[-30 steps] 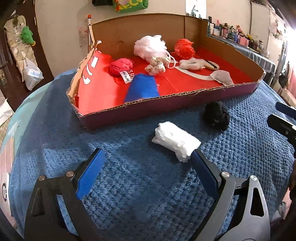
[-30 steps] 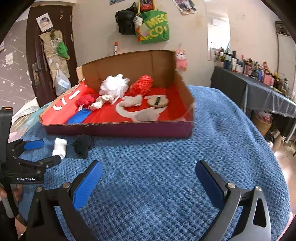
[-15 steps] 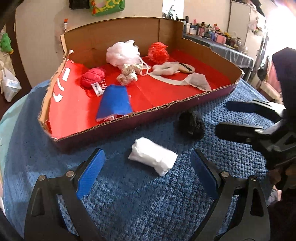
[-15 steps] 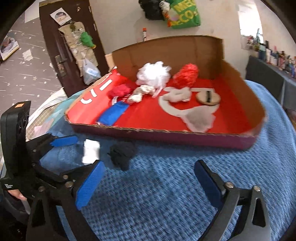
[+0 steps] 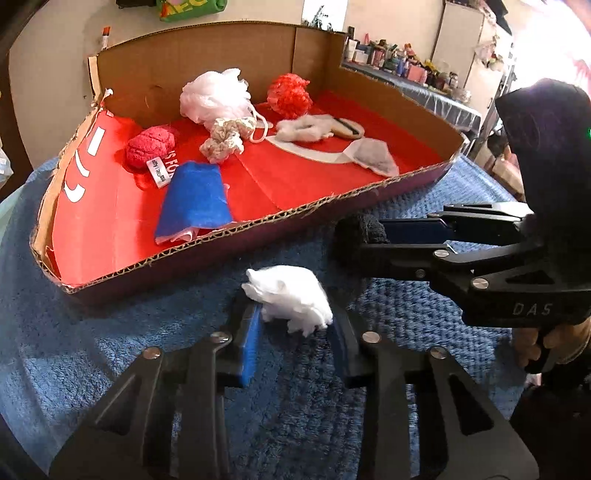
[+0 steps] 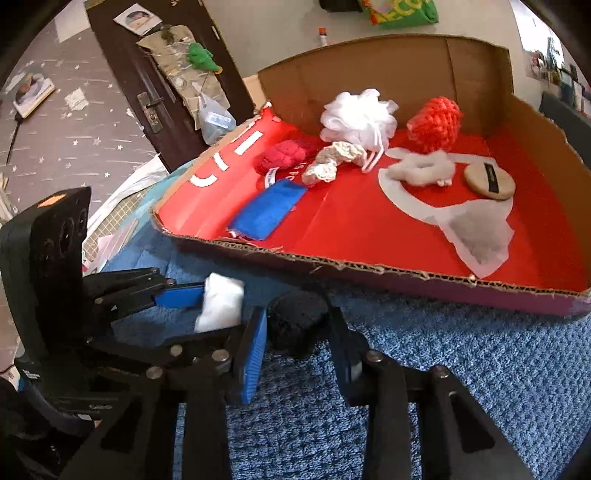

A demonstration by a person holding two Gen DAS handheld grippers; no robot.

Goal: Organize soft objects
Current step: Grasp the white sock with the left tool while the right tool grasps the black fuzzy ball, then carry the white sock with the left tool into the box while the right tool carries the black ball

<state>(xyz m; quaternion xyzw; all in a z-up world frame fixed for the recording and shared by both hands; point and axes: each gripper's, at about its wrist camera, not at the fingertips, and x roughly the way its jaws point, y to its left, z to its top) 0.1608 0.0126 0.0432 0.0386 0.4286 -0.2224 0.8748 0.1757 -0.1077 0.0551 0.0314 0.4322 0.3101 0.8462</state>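
A pale wall (image 6: 280, 33) stands at the far side, with a green bag (image 6: 400, 13) hanging on it. A dark door (image 6: 162, 81) is far left. Far right, a cluttered shelf (image 5: 402, 66) sits in bright light.

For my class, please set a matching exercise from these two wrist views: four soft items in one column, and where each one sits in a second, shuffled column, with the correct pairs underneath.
Items
1. white wad
2. black puff
3. blue cloth
4. white mesh pouf

Places
A. at the back of the cardboard tray, by its rear wall
B. between the fingers of the left gripper
C. inside the tray, at its front edge
D. between the fingers of the right gripper

Pairs: 1-B, 2-D, 3-C, 4-A
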